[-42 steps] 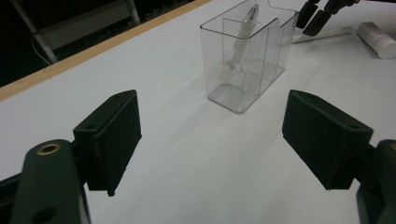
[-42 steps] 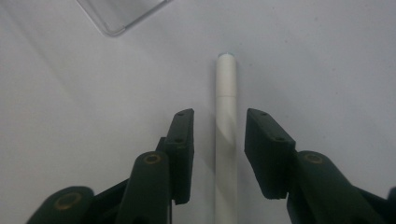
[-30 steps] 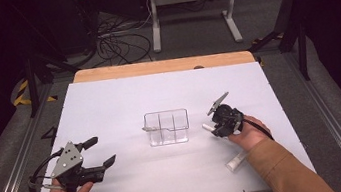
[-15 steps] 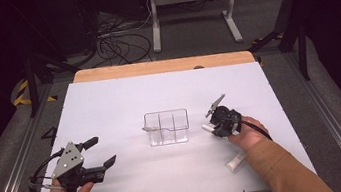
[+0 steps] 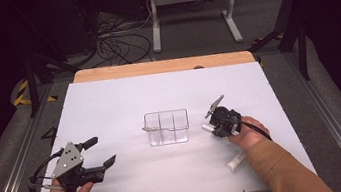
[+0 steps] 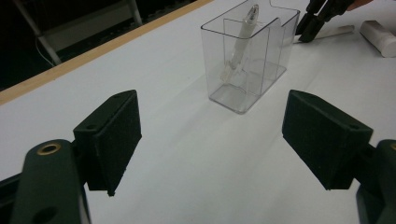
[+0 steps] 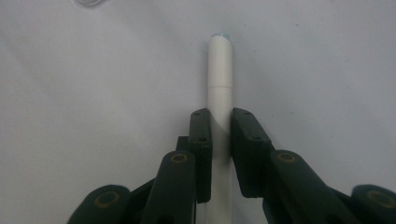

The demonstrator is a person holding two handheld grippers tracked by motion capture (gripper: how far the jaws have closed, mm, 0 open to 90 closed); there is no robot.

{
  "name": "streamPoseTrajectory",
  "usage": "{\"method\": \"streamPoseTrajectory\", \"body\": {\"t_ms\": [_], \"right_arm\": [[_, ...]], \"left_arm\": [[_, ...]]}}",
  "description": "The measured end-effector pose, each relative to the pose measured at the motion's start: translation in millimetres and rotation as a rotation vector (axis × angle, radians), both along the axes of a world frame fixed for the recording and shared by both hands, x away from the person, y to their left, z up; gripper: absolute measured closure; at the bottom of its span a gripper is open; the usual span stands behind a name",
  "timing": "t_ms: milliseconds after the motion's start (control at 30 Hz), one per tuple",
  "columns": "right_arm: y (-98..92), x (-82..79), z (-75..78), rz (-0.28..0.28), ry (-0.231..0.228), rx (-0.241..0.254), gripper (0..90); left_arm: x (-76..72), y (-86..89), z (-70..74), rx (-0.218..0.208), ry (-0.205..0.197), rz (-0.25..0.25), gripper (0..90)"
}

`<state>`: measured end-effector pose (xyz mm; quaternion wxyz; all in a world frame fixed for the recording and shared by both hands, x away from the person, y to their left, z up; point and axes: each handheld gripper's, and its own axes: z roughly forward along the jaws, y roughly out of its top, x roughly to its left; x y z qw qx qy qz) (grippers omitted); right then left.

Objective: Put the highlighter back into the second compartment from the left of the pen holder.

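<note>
A white pen point(image 7: 220, 60) lies flat on the white table, and my right gripper point(image 7: 220, 135) is shut on its barrel, pointing down at it. From above, that gripper point(image 5: 213, 129) is just right of a clear divided box point(image 5: 167, 127), with the pen's end point(image 5: 207, 128) poking out towards the box. A second pale pen point(image 6: 240, 44) leans inside the box point(image 6: 250, 60). My left gripper point(image 5: 101, 151) hovers open at the near left, with nothing between its pads point(image 6: 116, 135), facing the box from a distance.
A short white tube point(image 5: 235, 162) lies near the front edge beside the right forearm. The white table top point(image 5: 108, 99) ends in a wooden strip at the back. Beyond it are cables and a metal stand on the floor.
</note>
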<state>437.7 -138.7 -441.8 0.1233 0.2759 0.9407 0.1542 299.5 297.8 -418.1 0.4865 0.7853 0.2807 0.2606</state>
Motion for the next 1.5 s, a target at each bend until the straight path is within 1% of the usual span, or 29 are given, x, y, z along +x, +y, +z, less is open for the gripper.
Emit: {"method": "streamPoseTrajectory", "body": {"t_ms": [200, 367, 533, 800, 833, 900, 933, 967, 1033, 1167, 1233, 1300, 1333, 1367, 1400, 1500], "right_arm": [[0.0, 0.1, 0.3, 0.004, -0.001, -0.004, 79.1], [-0.4, -0.4, 1.5, 0.004, -0.012, -0.005, 79.2], [-2.9, -2.7, 10.0, -0.005, -0.038, 0.013, 79.2], [-5.0, -10.9, 40.8, 0.012, -0.117, 0.091, 79.2], [-4.8, -11.9, 43.1, 0.011, -0.120, 0.098, 79.2], [-4.8, -14.0, 49.0, 0.025, -0.141, 0.107, 79.2], [-4.4, -15.6, 52.4, 0.027, -0.148, 0.122, 79.1], [-4.6, -16.3, 55.3, 0.038, -0.161, 0.127, 79.2], [-4.4, -18.6, 60.1, 0.041, -0.177, 0.142, 79.2], [-5.4, -23.5, 70.6, 0.061, -0.223, 0.195, 79.1], [-5.8, -26.4, 75.8, 0.055, -0.236, 0.230, 79.1], [-6.7, -28.3, 80.1, 0.064, -0.261, 0.253, 79.1], [-7.2, -29.0, 81.8, 0.068, -0.265, 0.259, 79.1], [-7.6, -29.9, 84.1, 0.078, -0.274, 0.273, 79.1], [-7.8, -31.0, 86.0, 0.073, -0.282, 0.288, 79.1], [-8.8, -33.0, 91.0, 0.087, -0.292, 0.330, 79.1]], "left_arm": [[-0.2, -0.1, 0.0, 0.001, 0.000, 0.000, 20.5], [0.0, 0.1, 0.1, 0.001, -0.002, 0.002, 20.6], [0.0, 0.0, 0.0, 0.003, 0.000, 0.002, 20.6], [-0.3, -0.1, 0.1, 0.000, 0.000, 0.002, 20.6], [-0.3, -0.1, 0.1, 0.000, -0.001, 0.002, 20.6], [-0.2, 0.1, 0.2, 0.000, -0.003, 0.003, 20.6], [-0.3, 0.2, 0.2, -0.002, -0.003, 0.003, 20.6], [-0.3, 0.3, 0.3, -0.002, -0.003, 0.003, 20.6], [-0.5, 0.3, 0.3, -0.003, 0.000, 0.003, 20.6], [-0.5, 0.3, 0.5, -0.003, -0.001, 0.004, 20.6], [-0.5, 0.3, 0.6, -0.005, 0.000, 0.004, 20.6], [-0.5, 0.2, 0.6, -0.005, 0.000, 0.004, 20.6], [-0.7, 0.1, 0.6, -0.005, -0.001, 0.004, 20.5], [-0.8, 0.0, 0.6, -0.004, -0.001, 0.004, 20.5], [-0.8, 0.0, 0.8, -0.002, -0.003, 0.004, 20.5], [-1.0, 0.0, 1.0, -0.003, -0.003, 0.005, 20.5]]}}
